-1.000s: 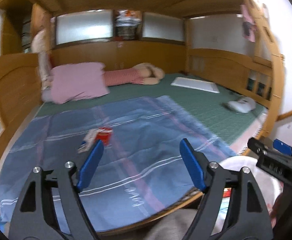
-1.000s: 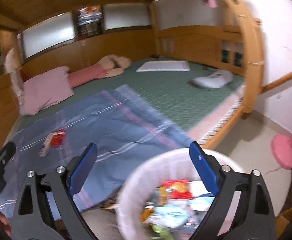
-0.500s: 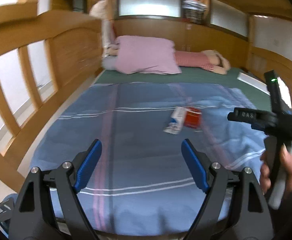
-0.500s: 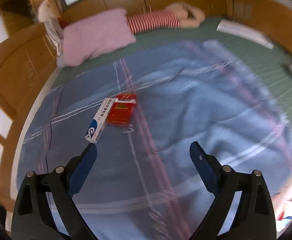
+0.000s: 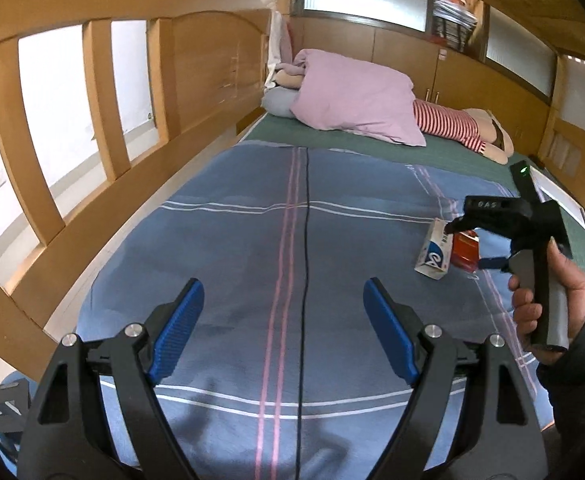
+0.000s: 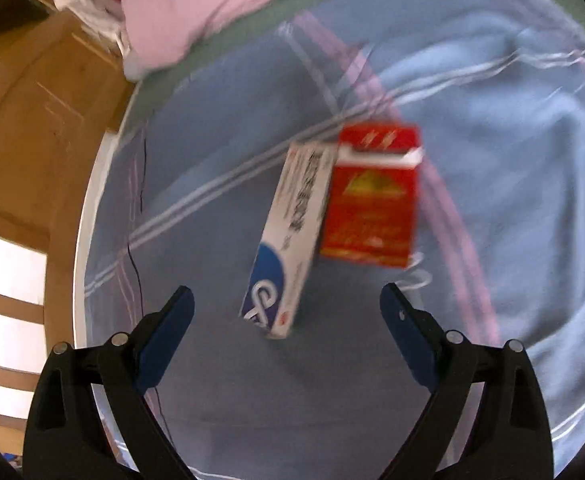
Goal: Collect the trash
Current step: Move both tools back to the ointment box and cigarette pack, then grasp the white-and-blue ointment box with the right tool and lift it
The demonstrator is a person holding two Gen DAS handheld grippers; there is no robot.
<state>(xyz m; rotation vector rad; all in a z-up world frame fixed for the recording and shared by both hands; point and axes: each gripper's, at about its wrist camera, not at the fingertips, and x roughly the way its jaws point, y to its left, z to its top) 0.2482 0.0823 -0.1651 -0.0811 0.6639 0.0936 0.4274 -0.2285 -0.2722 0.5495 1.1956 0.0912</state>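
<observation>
Both views had been swung off the lined bin, seen a second earlier, onto the bed. A white-and-blue carton (image 6: 288, 236) and a red packet (image 6: 372, 200) were found side by side, touching, on the blue blanket (image 6: 212, 380). The right gripper (image 6: 286, 334) was brought just above them, jaws spread, nothing between. The left gripper (image 5: 282, 330) was held spread and empty, well left of the cartons.

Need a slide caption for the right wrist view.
Open right gripper above a white-and-blue carton and red box, side by side on the blue striped blanket.
</observation>
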